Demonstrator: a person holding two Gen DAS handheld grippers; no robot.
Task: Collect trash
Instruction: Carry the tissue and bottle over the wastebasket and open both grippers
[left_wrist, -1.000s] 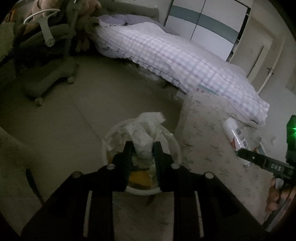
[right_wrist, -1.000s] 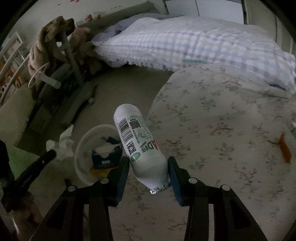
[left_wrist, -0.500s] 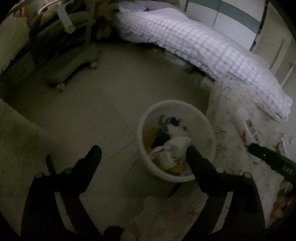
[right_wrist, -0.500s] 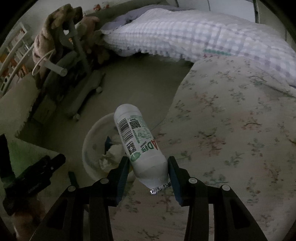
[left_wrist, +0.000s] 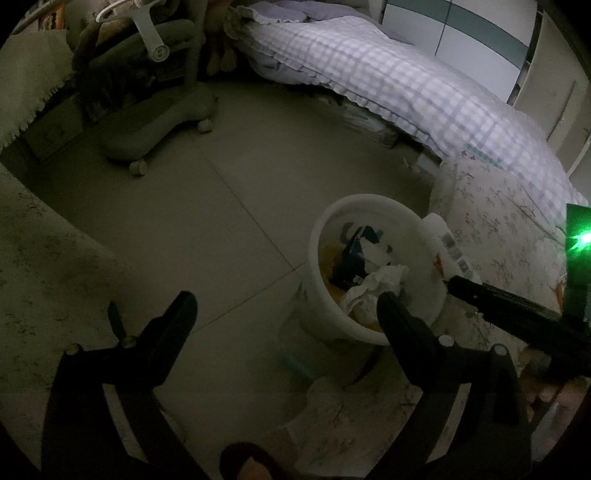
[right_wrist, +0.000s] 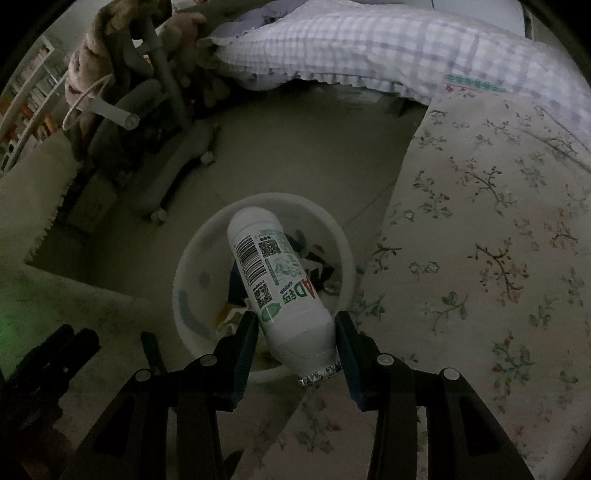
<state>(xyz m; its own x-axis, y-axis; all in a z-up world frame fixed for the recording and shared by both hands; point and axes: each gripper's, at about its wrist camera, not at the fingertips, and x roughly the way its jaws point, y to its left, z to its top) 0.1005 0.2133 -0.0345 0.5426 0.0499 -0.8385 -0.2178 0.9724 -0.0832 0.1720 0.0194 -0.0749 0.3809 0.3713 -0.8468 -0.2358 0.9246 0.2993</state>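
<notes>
A white round bin stands on the floor, holding crumpled white tissue and dark and yellow scraps. My left gripper is open and empty, to the left of the bin and a little above it. My right gripper is shut on a white plastic bottle with a barcode label, held over the bin. The bottle also shows at the bin's right rim in the left wrist view.
A flowered cloth covers a surface right of the bin. A bed with a checked quilt lies behind. A grey wheeled chair base stands at the back left. Another cloth-covered surface is at left.
My left gripper let go of the tissue into the bin, opened wide and drew back to the left. My right gripper carried the bottle left until it hangs over the bin.
</notes>
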